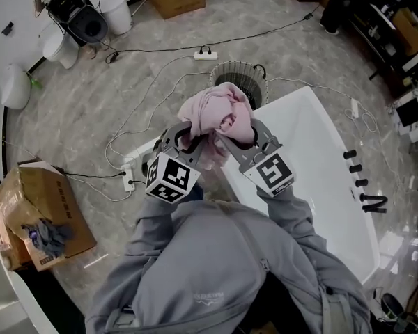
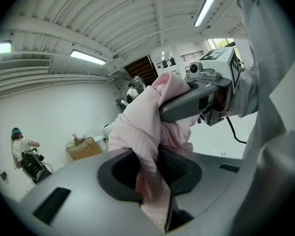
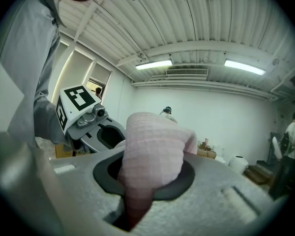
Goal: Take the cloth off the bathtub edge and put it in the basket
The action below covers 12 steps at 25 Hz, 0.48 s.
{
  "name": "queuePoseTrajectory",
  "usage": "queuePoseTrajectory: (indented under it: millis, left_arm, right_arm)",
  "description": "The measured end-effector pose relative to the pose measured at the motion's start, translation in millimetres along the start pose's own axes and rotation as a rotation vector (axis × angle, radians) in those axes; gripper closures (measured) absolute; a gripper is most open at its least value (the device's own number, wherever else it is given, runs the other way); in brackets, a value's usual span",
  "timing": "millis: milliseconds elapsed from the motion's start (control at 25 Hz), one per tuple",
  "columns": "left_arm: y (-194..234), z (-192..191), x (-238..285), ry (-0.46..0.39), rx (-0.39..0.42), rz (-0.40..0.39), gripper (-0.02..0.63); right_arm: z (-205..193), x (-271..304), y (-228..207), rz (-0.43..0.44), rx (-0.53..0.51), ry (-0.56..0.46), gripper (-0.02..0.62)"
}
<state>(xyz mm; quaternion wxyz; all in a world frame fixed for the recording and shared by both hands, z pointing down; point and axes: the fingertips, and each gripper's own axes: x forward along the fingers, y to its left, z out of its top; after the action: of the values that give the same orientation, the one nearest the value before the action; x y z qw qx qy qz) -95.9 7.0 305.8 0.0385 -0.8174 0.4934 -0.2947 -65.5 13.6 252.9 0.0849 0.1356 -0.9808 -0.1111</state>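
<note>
A bunched pink cloth (image 1: 217,117) hangs in the air between my two grippers, over the floor just left of the white bathtub (image 1: 320,179). My left gripper (image 1: 187,138) is shut on its left side and my right gripper (image 1: 234,138) on its right side. In the left gripper view the cloth (image 2: 146,127) runs down into the jaws of the left gripper (image 2: 155,181), with the right gripper (image 2: 201,98) beside it. The right gripper view shows the cloth (image 3: 155,149) pinched in the right gripper (image 3: 140,193). The round wire basket (image 1: 245,72) stands on the floor just beyond the cloth.
Cables and a white power strip (image 1: 205,55) cross the tiled floor behind the basket. An open cardboard box (image 1: 45,218) with a dark rag stands at the left. Black taps (image 1: 362,181) line the tub's right rim. White fixtures (image 1: 63,44) stand at the far left.
</note>
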Motion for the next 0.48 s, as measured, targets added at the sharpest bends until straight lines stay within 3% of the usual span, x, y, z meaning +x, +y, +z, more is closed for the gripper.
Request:
queuePoseTrajectory:
  millis: [480]
  left_arm:
    - [151, -43, 46, -0.033, 0.005, -0.027, 0.511]
  right_arm:
    - [4, 150, -67, -0.029, 0.008, 0.016, 0.515]
